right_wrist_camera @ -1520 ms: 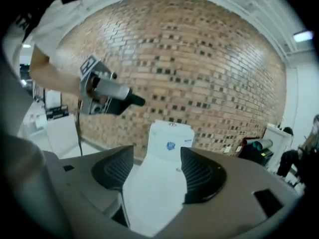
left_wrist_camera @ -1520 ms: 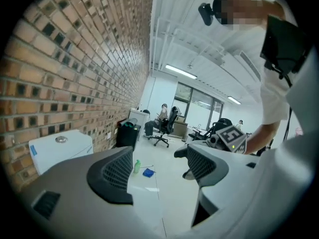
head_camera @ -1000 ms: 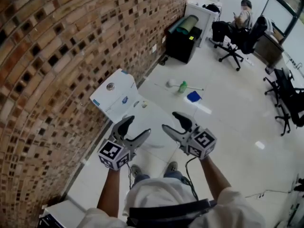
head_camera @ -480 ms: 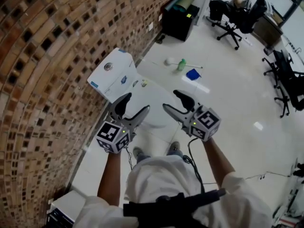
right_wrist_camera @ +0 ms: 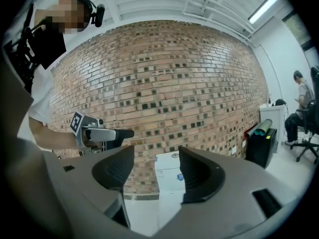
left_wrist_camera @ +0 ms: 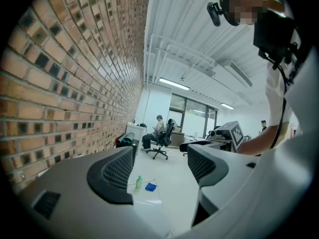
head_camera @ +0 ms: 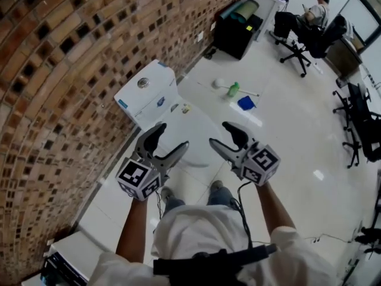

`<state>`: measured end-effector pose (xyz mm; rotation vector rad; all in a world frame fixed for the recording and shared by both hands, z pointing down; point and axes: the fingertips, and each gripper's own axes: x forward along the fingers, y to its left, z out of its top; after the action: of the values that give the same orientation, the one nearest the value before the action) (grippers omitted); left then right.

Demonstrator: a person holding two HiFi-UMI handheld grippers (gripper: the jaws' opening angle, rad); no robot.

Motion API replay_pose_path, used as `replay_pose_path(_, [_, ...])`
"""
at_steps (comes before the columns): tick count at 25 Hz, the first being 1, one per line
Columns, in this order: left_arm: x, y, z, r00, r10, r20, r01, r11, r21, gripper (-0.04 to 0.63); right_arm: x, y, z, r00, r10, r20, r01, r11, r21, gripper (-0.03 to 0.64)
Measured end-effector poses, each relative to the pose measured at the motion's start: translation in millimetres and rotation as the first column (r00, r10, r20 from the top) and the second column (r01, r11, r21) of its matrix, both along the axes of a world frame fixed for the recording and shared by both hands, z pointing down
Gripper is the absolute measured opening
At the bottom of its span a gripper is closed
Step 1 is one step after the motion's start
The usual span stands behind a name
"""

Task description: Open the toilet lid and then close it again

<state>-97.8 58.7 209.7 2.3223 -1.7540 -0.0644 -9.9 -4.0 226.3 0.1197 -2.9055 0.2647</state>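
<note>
Low and straight ahead, the toilet lid (head_camera: 193,130): white, apparently down over the bowl, partly hidden behind both tongs. Behind it, the tank (head_camera: 149,93) with a round flush button on top, backed against the brick wall (head_camera: 65,70).

Over the lid's left side, the left tongs (head_camera: 171,137): spread wide, nothing held, only floor and far clutter beyond the gap in the left gripper view. Over the right side, the right tongs (head_camera: 218,133): just as wide, also empty, aimed at the tank in the right gripper view. No contact with the lid from either.

Further out on the floor, a green bottle (head_camera: 233,89) and a blue cloth (head_camera: 244,103). Well beyond, a seated person (head_camera: 315,8) on an office chair.

Likely trouble from here:
- A smooth, thin plastic rim, easy to pinch too shallowly and lose halfway up, letting it slam.
- Could also bang back against the tank if pushed past upright.
- With both tongs so near each other, risks a knock between them on the reach.
</note>
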Motion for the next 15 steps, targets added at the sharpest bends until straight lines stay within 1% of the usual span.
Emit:
replay_pose_path(2, [-0.6,-3.1,5.2,0.999,-0.048,-0.005,0.047,0.999,-0.02,0.342,2.7,-10.5,3.9,0.999,-0.036,0.006,0.037,0.999,-0.036,0.299])
replay_pose_path(4, [1.1,-12.5,10.9,0.993,-0.12,-0.008,0.119,0.992,-0.029,0.341,3.9,-28.2,9.4,0.993,-0.115,0.024,0.117,0.99,-0.082,0.299])
replay_pose_path(8, [19.5,-39.7,20.0,0.973,-0.23,-0.01,0.23,0.972,-0.039,0.342,14.6,-60.4,27.5,0.962,-0.271,0.041,0.274,0.953,-0.13,0.298])
replay_pose_path(9, [25.3,-45.2,22.2,0.963,-0.269,-0.023,0.268,0.963,-0.039,0.342,19.4,-67.2,32.2,0.948,-0.317,0.038,0.319,0.938,-0.135,0.298])
replay_pose_path(10, [30.3,-50.4,24.8,0.948,-0.317,-0.041,0.315,0.948,-0.039,0.341,23.6,-75.6,36.3,0.931,-0.364,0.032,0.364,0.92,-0.142,0.298])
replay_pose_path(12, [39.5,-57.8,29.8,0.908,-0.413,-0.075,0.411,0.911,-0.041,0.342,30.4,-93.4,42.3,0.899,-0.439,0.013,0.435,0.886,-0.162,0.298])
replay_pose_path(15, [61.0,-56.4,35.9,0.853,-0.513,-0.095,0.51,0.858,-0.057,0.341,43.6,-107.2,49.2,0.849,-0.527,-0.027,0.515,0.84,-0.172,0.298])
